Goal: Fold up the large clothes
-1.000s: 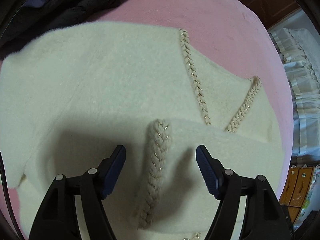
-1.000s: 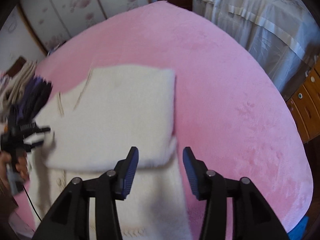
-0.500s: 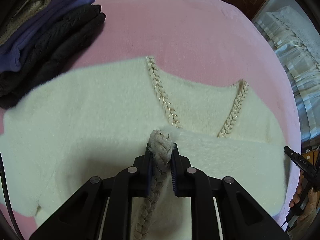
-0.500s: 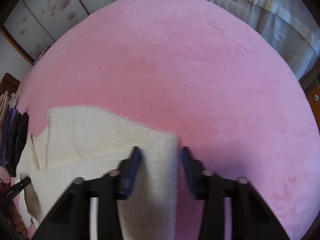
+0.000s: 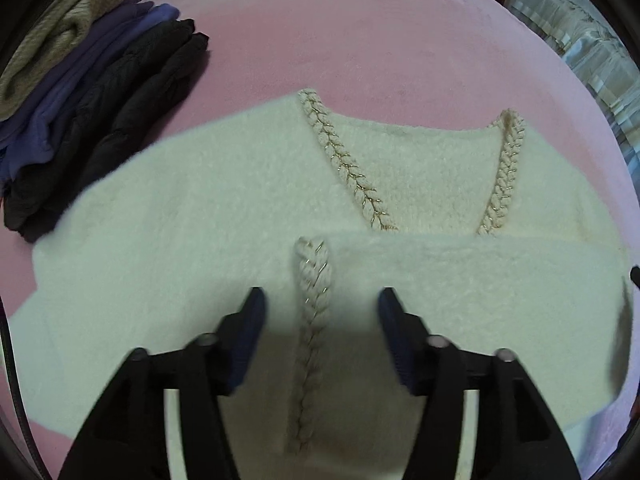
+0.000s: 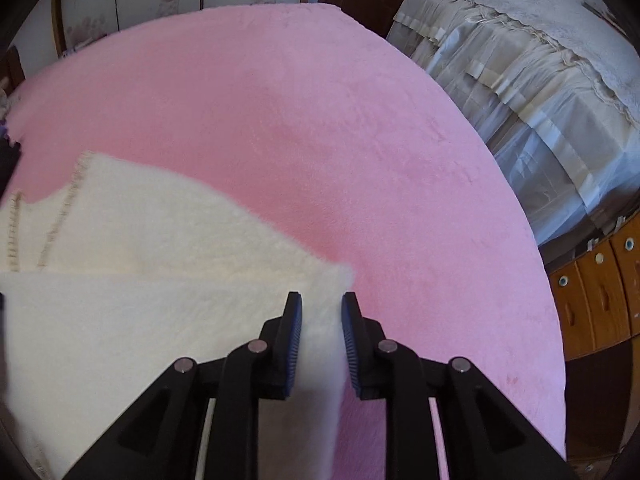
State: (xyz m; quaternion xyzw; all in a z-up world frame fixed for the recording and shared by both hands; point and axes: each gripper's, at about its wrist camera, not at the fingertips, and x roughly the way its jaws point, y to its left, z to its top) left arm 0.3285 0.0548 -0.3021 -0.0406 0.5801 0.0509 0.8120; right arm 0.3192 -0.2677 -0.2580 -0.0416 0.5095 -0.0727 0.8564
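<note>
Since half a second ago my left gripper (image 5: 320, 308) has let go of the braided trim (image 5: 310, 320) it was clamped on: its jaws are opening and now stand spread to either side of the braid, the pads clear of it. Over the same interval my right gripper (image 6: 320, 312) has closed in on the right edge of the folded flap, where before its jaws stood wide of the fabric. Its jaws are now easing apart again, yet the pads rest against both sides of the fuzzy edge between them, so I record it as pinching the cream cardigan (image 6: 160, 300). The cardigan (image 5: 200, 240) lies flat on the pink blanket (image 5: 380, 40), its lower part folded up over the body so that the fold's edge runs straight across, just below the V of the neckline. Two rows of braided gold-flecked edging (image 5: 352, 172) diverge from under that fold toward the neck. In the right wrist view the flap's corner sits just beyond my fingertips, with bare pink blanket (image 6: 320, 120) beyond it. At the far left of the left wrist view a stack of folded clothes (image 5: 80, 92), beige, purple and black, rests on the blanket, the black piece touching the cardigan's edge. A bed with a pale frilled cover (image 6: 540, 100) and a wooden drawer unit (image 6: 600, 280) stand beyond the blanket on the right.
</note>
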